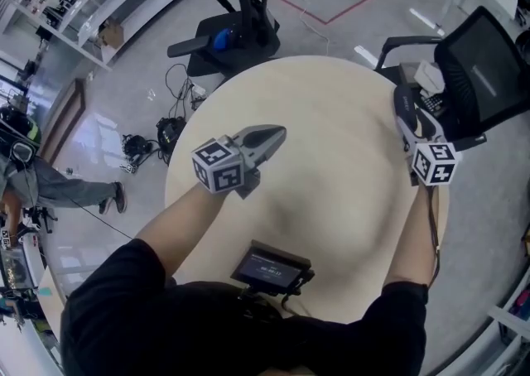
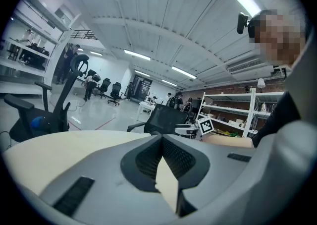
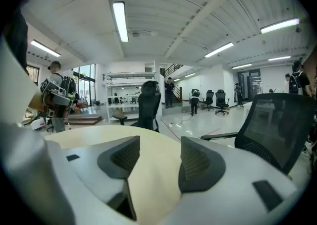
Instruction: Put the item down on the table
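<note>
Left tongs [image 1: 277, 134]: jaws together at the tips, nothing pinched. Its own view shows the ribbed pads [image 2: 148, 157] meeting at the front, with a sliver of pale tabletop behind them. Marker cube [image 1: 219, 165] is toward the near side, nose pointing far and right. They hang over the left-centre of the round table [image 1: 331, 209], inside the left edge.

Right tongs [image 1: 403, 105]: jaws apart, empty, only bare tabletop showing in the gap between the two dark pads [image 3: 195, 162]. Marker cube [image 1: 436, 162] sits at the table's right edge, nose pointing far. Black mesh chair [image 1: 484, 76] stands just beside them, off the right edge.

Item: cannot be made out in any view.

Open room: wide bare tabletop between the two tongs, running to the far rim. At the near edge, a small dark screen [image 1: 272, 268] sits against the person's body. Past the far edge, a black stand on a splayed base [image 1: 240, 31] is close to the rim. Left of the table are loose cables [image 1: 157, 138] on the grey floor, and farther left a person [image 1: 50, 188] walking.
</note>
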`<state>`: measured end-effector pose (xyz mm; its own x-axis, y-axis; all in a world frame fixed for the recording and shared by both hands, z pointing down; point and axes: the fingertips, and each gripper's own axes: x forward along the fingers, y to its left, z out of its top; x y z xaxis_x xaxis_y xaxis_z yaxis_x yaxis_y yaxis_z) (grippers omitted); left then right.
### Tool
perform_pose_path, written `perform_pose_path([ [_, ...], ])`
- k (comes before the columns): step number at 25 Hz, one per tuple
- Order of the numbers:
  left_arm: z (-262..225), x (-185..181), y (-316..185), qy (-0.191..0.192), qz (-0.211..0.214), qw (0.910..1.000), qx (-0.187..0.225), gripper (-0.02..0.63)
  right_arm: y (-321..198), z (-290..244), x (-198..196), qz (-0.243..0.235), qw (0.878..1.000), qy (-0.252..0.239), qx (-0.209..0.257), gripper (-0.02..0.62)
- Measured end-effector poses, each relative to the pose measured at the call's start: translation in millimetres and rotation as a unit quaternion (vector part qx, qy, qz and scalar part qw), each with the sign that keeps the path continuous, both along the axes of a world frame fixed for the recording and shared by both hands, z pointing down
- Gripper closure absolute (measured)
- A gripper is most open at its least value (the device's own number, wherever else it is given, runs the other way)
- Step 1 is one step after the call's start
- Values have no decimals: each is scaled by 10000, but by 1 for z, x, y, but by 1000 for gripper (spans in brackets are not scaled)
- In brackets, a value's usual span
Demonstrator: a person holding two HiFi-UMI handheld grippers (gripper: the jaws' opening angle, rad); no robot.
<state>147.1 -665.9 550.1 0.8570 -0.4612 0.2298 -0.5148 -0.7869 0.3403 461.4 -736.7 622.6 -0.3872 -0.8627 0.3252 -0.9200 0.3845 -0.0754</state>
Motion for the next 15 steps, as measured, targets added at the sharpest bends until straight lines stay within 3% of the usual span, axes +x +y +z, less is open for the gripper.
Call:
perform_pose_path([
  [4,-30,-29,18,88,-197,9997,121,606,29,-23,-42,-255,9995,-161,-36,477],
  [7,-62,-52,27,238,-327,9988,292,606,41,-53,-78,-443,9982,-401,60,560],
  [10,-90,-79,39,284,-321,9974,575,606,50,-82,-125,-637,9963,-522,234,589],
  [15,-115,-159,86,243,-592,9944,838,606,81,-107,-231,-1108,9905,-766,271,589],
])
